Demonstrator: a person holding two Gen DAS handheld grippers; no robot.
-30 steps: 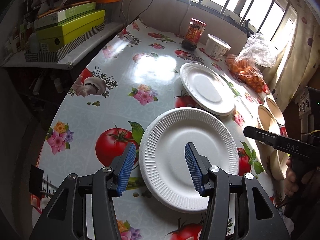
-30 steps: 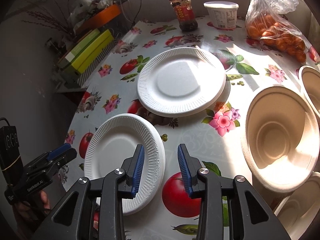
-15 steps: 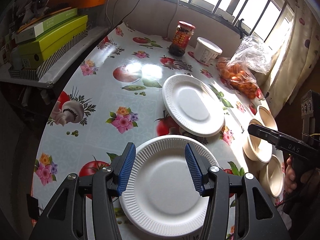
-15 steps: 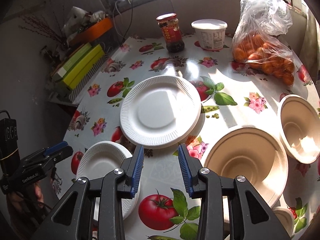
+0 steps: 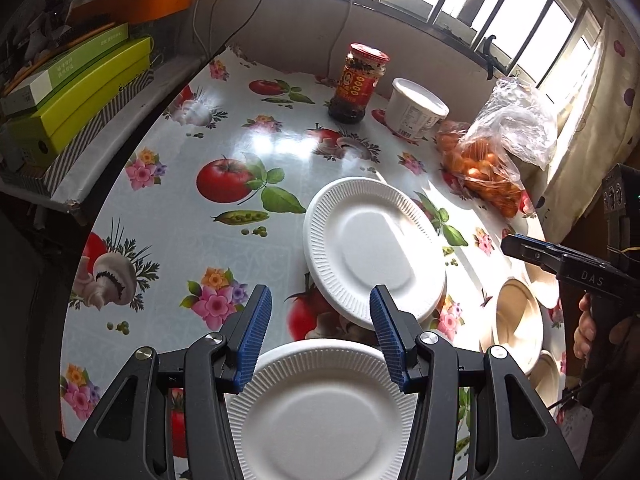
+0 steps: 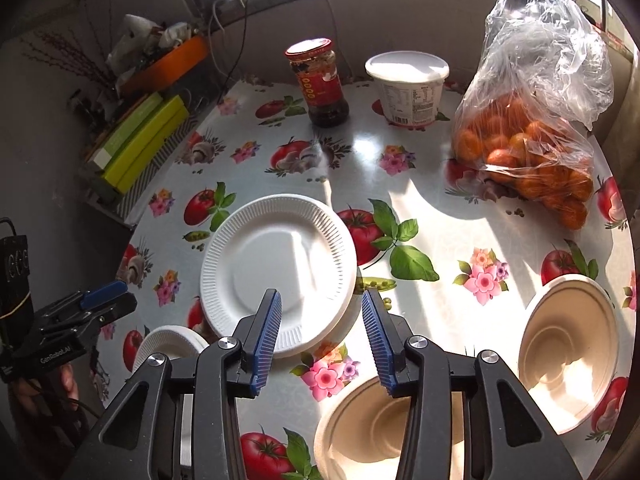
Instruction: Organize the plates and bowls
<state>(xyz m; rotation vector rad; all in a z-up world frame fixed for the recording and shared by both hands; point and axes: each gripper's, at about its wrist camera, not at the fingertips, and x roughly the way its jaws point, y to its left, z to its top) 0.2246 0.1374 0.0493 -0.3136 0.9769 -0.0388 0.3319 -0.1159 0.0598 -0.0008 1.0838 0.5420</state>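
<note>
Left gripper (image 5: 320,334): jaws standing spread and holding nothing; the spread is matching the one a second ago.
Right gripper (image 6: 322,338): jaws have just been opening; spread now, nothing between them.
Near plate: the white ribbed paper plate (image 5: 320,412) is lying flat on the surface, directly below and behind the left jaws; a second ago it was lying ahead of them, so both grippers are pulling back from it.
Far plate: a second white ribbed paper plate (image 6: 280,276) is resting just ahead of the right jaws, slightly to their left; one edge is looking raised off the flowered oilcloth surface (image 5: 192,200).
Bowls: one beige moulded-fibre bowl (image 6: 368,432) is sitting below the right jaws; another beige bowl (image 6: 568,360) is lying well off to their right; neither is nested.
Reading: with both jaws empty, the two plates apart and the bowls apart, the stacking is probably not yet begun; the far plate is seemingly the likeliest next grasp.
</note>
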